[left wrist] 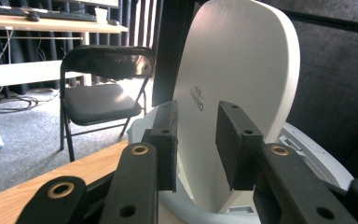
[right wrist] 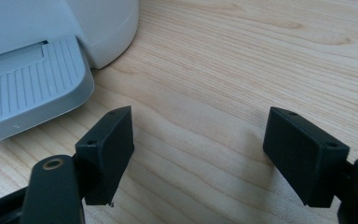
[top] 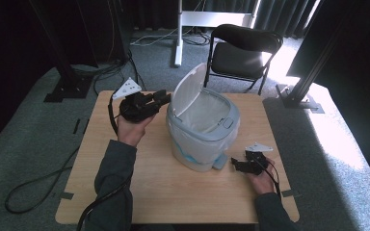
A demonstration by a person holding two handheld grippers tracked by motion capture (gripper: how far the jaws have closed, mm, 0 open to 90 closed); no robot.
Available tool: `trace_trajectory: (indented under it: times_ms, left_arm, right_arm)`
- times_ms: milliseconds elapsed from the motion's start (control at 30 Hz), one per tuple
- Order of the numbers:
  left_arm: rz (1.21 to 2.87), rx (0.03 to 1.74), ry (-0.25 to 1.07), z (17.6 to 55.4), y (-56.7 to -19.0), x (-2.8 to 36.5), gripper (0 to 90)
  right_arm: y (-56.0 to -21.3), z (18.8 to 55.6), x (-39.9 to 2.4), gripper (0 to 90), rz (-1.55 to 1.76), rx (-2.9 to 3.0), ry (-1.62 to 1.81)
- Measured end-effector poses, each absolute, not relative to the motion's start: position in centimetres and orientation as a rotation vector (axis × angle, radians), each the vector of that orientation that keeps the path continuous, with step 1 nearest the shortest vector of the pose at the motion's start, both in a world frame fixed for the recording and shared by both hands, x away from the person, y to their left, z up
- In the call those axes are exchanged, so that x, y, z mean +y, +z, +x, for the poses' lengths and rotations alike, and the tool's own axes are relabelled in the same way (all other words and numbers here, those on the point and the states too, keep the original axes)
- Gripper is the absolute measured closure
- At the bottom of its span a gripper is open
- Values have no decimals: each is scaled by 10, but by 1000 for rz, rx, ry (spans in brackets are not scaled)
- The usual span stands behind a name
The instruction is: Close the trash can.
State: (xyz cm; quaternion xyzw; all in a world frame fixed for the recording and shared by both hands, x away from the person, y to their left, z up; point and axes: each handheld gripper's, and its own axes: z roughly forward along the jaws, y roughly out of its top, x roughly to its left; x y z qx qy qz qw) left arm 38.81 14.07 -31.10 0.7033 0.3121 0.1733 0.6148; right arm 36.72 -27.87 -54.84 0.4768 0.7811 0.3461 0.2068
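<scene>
Bin lid (left wrist: 242, 79) standing up open at table centre, left gripper (left wrist: 196, 140) jaws parted right in front of it, not touching yet. Right gripper (right wrist: 196, 154) gaping wide, parked near the grey pedal (right wrist: 28, 88). Looks like lid-closing time: next up, nudge forward and push the lid down gently.

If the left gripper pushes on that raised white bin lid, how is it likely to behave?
The lid looks like thin rigid plastic, so it would probably swing on its hinge rather than bend. The pedal bin seems small and light, holding just a liner, so a firm push may slide or tip it on the smooth wooden table. The left gripper has its jaws open before the lid.
</scene>
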Motion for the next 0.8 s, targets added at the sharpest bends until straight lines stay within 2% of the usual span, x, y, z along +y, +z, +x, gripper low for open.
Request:
trace_trajectory:
  times_ms: [800]
  left_arm:
    - [1642,696,386,390,-307,133,851]
  right_arm:
    - [-548,367,-279,237,1328,2176,963]
